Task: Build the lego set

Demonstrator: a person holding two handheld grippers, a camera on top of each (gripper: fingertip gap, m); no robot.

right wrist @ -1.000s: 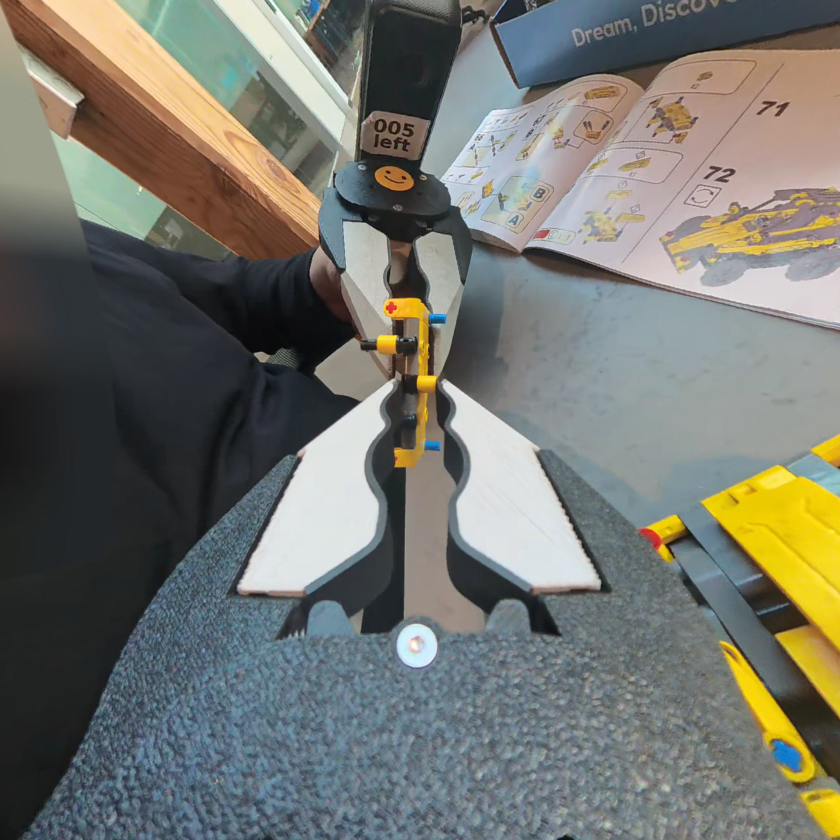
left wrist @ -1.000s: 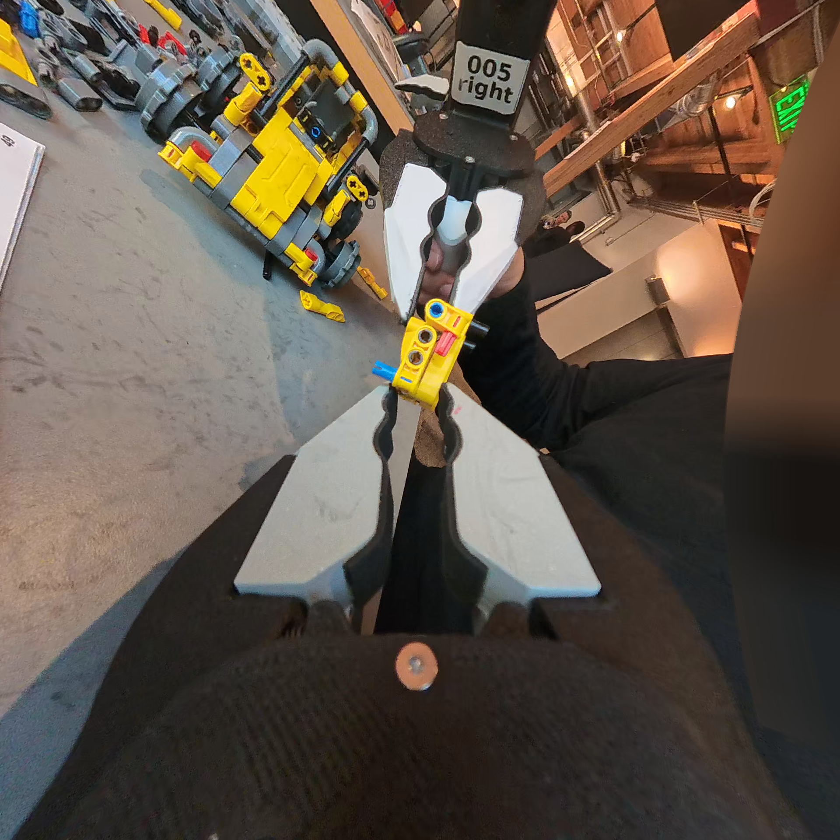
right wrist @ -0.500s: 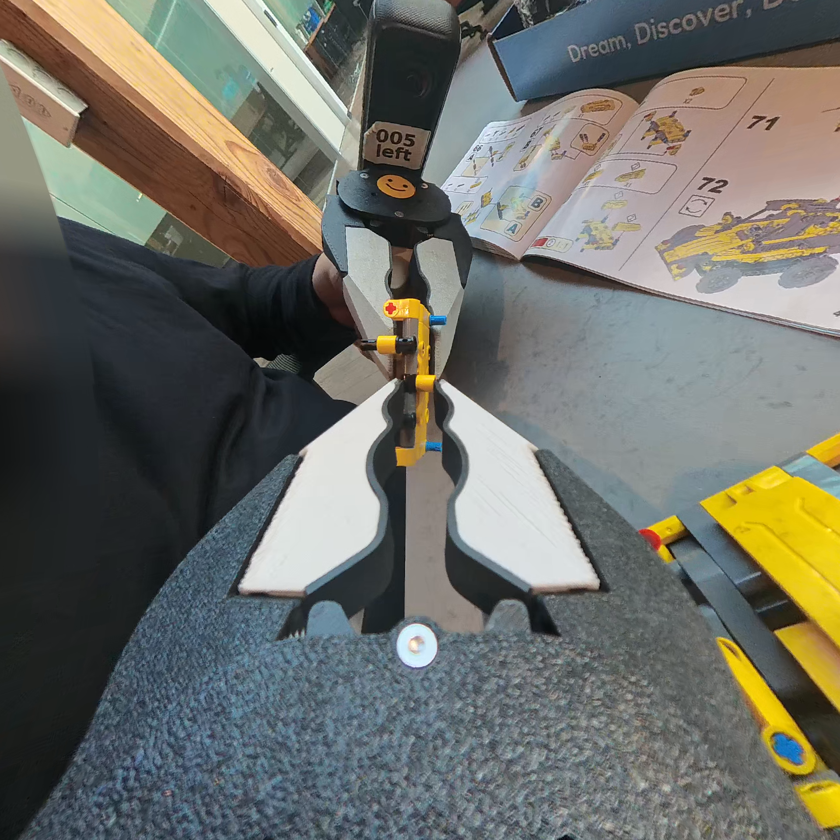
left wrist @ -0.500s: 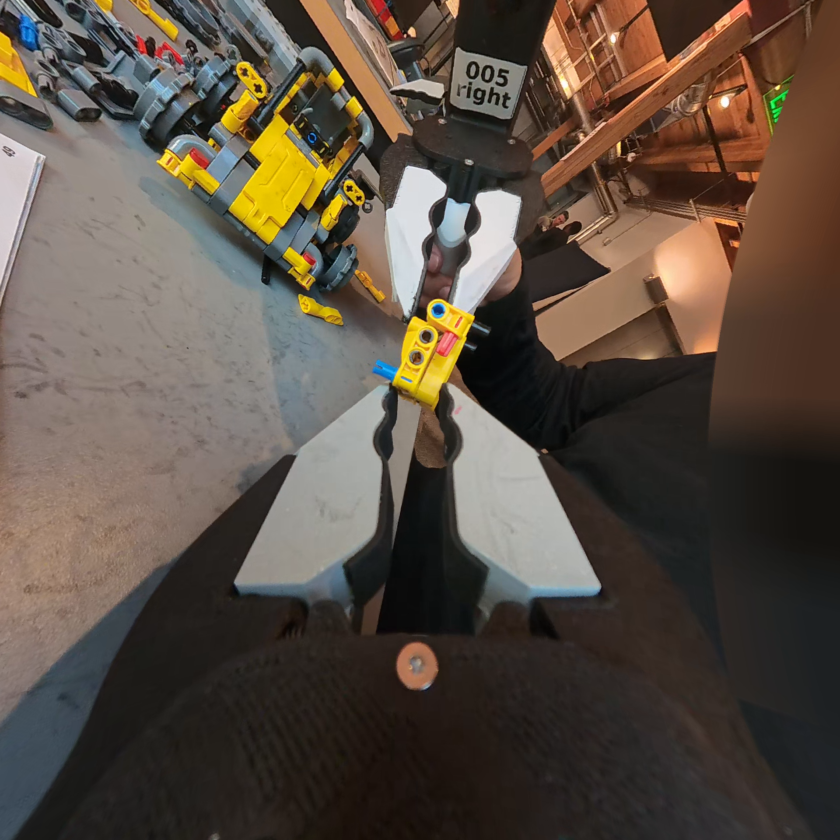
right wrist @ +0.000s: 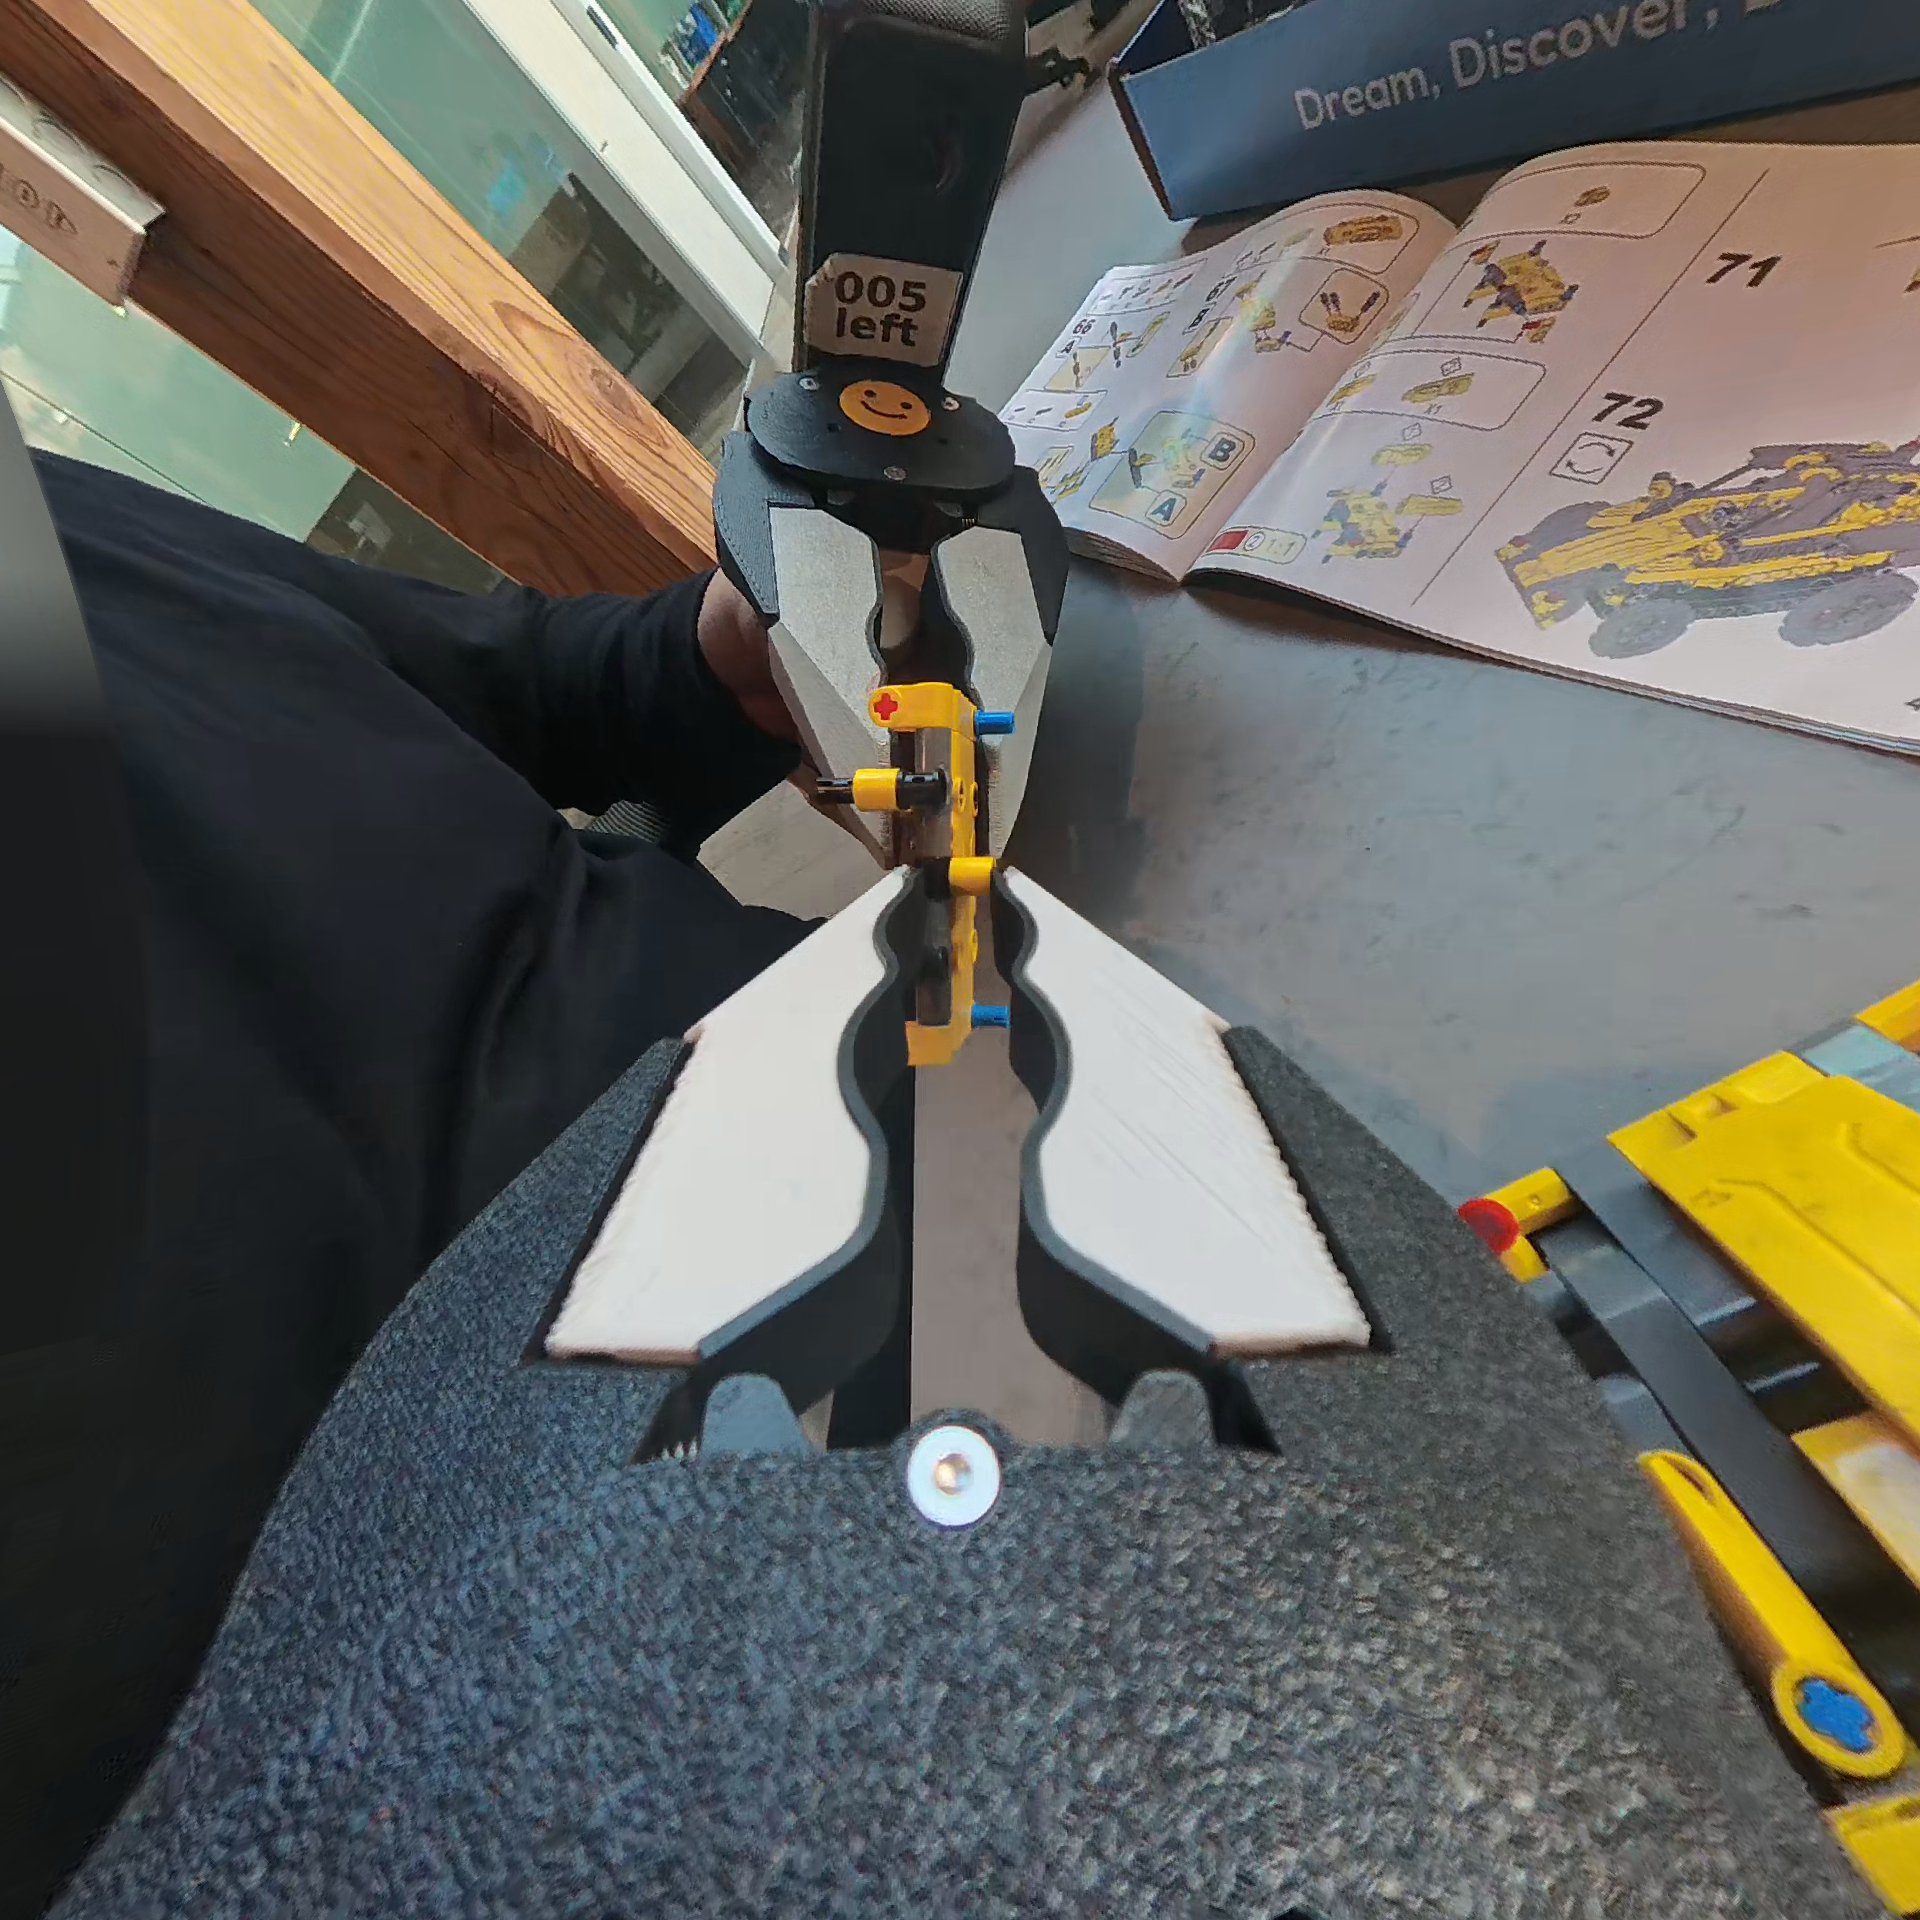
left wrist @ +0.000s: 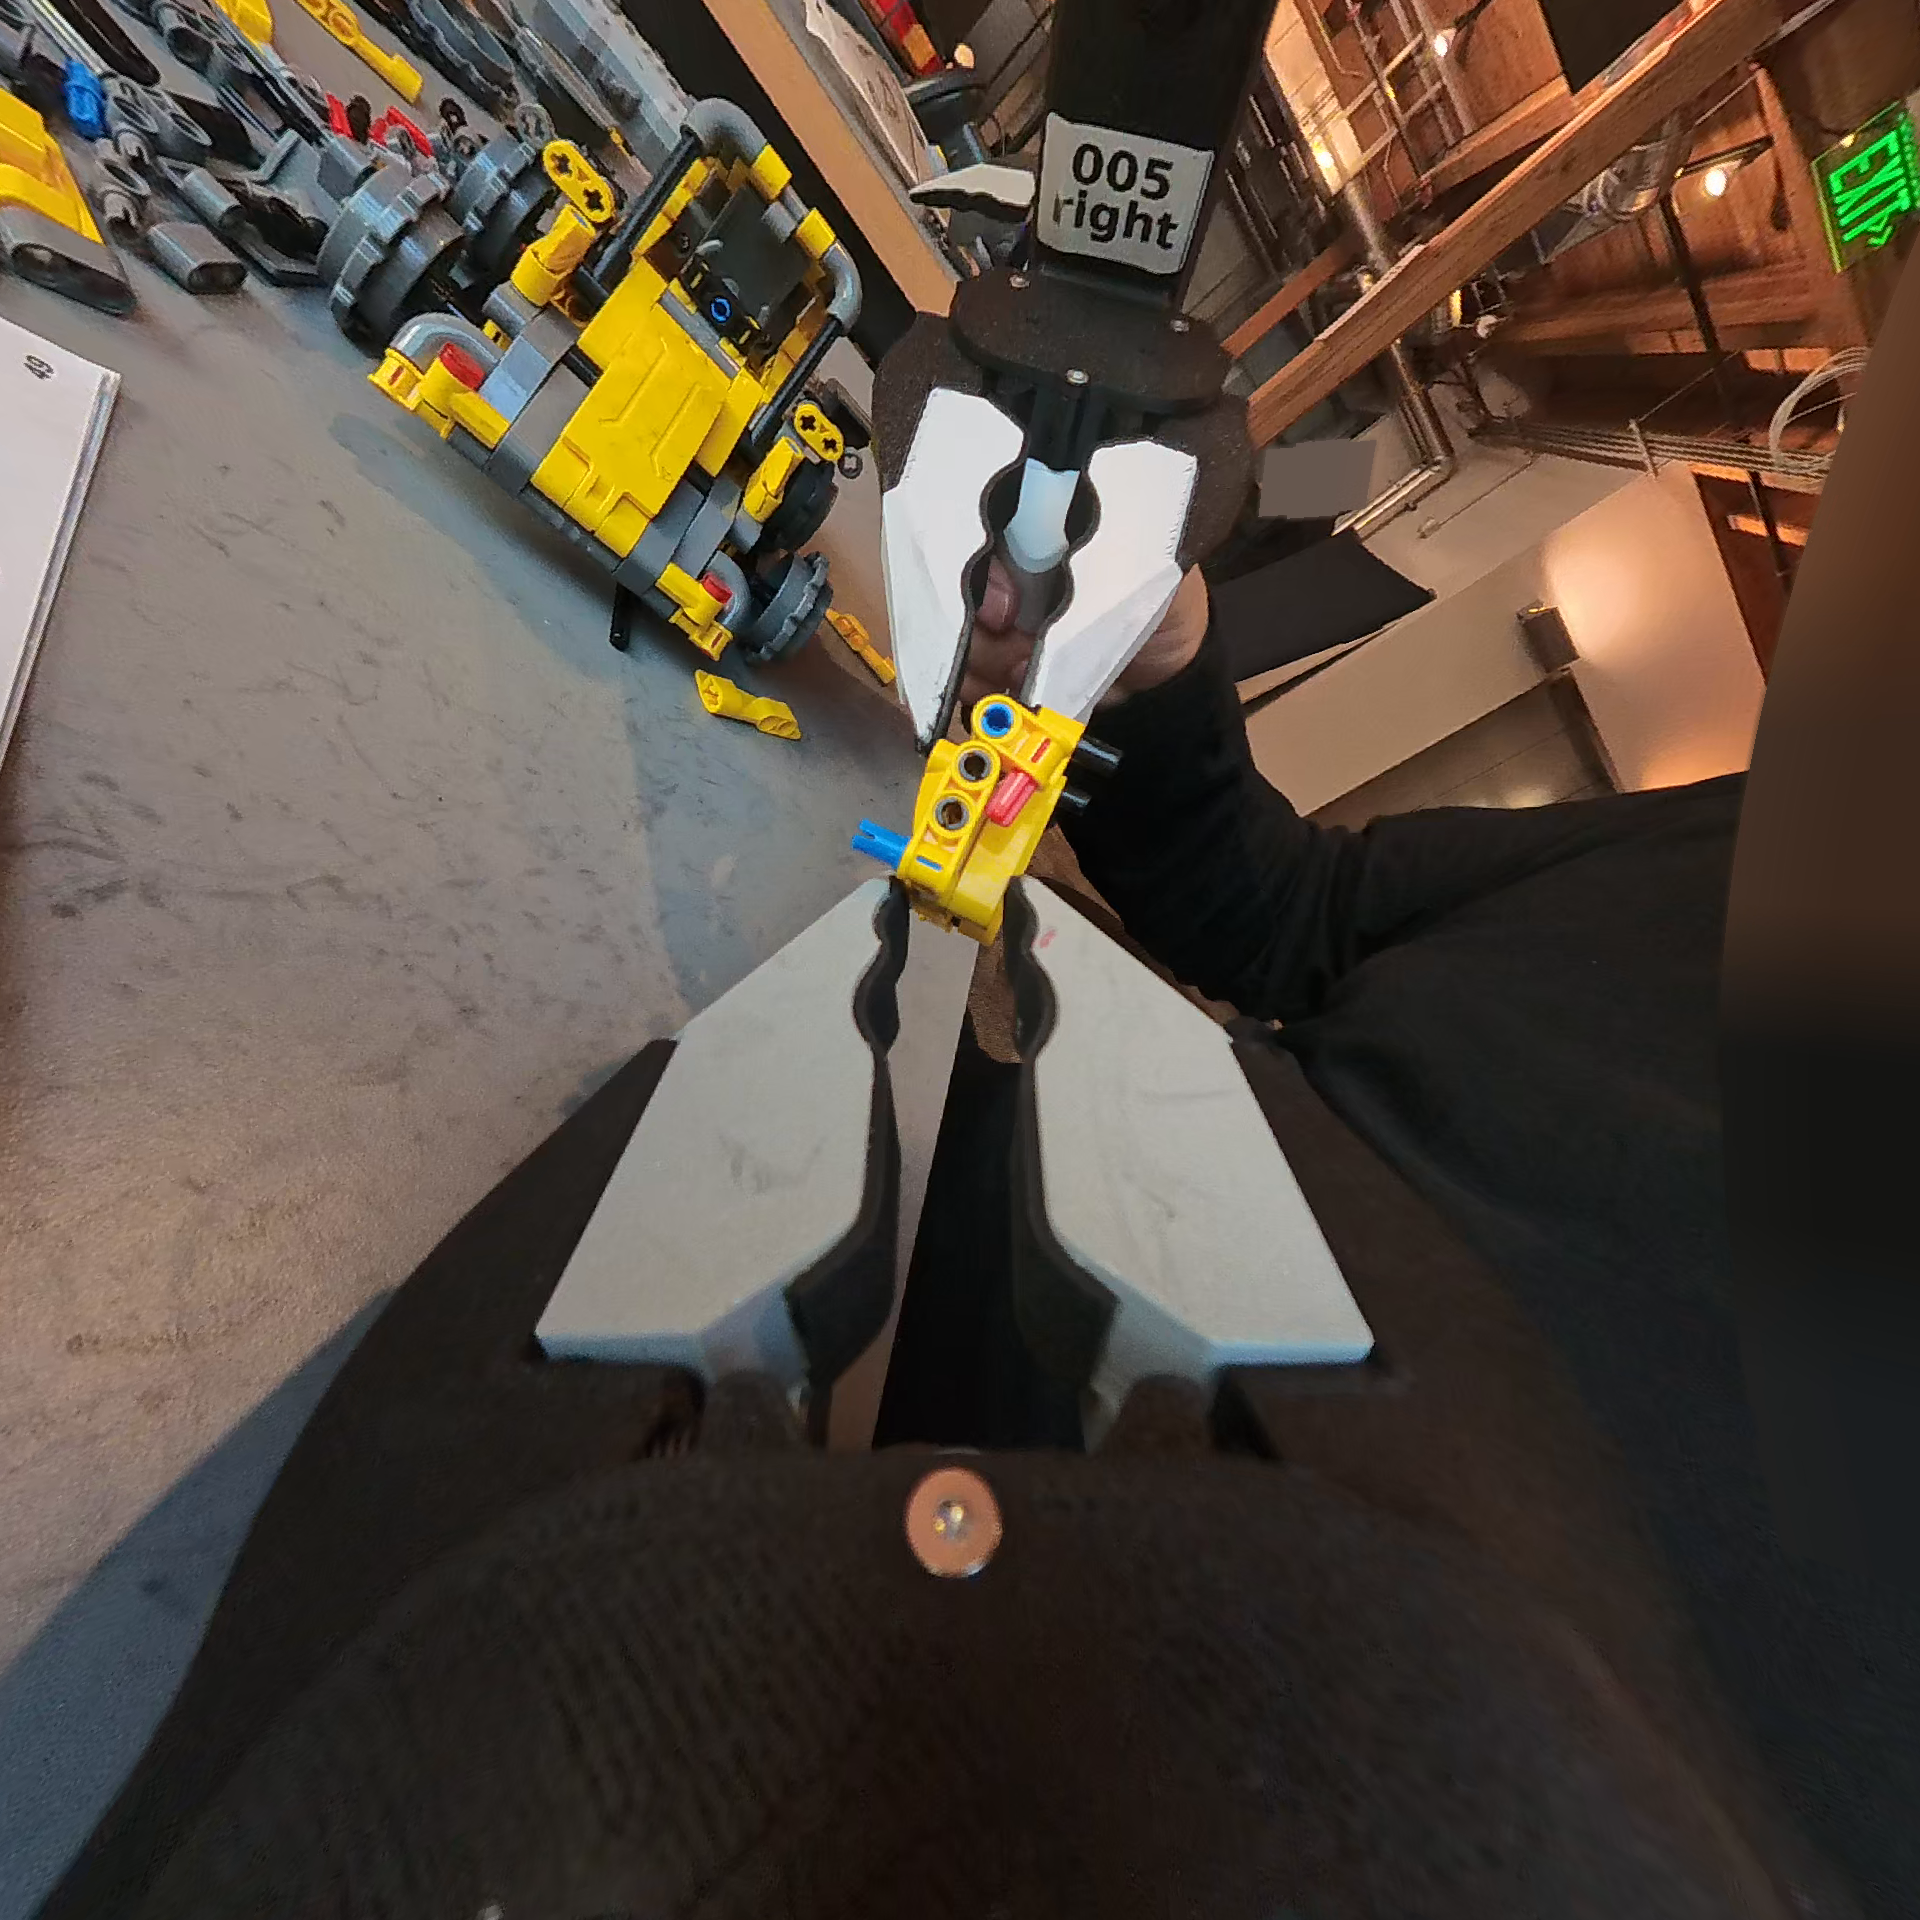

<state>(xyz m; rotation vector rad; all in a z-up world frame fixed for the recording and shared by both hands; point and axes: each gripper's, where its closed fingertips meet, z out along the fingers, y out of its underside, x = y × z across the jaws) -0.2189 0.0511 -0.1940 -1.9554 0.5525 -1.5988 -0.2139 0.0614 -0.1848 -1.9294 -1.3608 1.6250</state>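
While the two tongs face each other tip to tip, one small yellow brick assembly (left wrist: 982, 821) is held between them in the air, off the near edge of the grey tabletop (left wrist: 312, 831).

- Left tongs (left wrist: 951, 904): clenched on one end of the assembly.
- Right tongs (right wrist: 951, 878): clenched on the other end, which lies part-way in between the fingers.
- Assembly: blue, red and black pins stick out of its sides.
- Far left on the tabletop: a part-built yellow and grey vehicle (left wrist: 644, 436), with loose parts (left wrist: 187, 208) beyond it.
- One small yellow piece (left wrist: 748, 707) lies just beside the vehicle.
- An open instruction booklet (right wrist: 1455, 416) lies flat, with a blue box (right wrist: 1507, 104) behind it.
- Dark sleeves behind both tongs.
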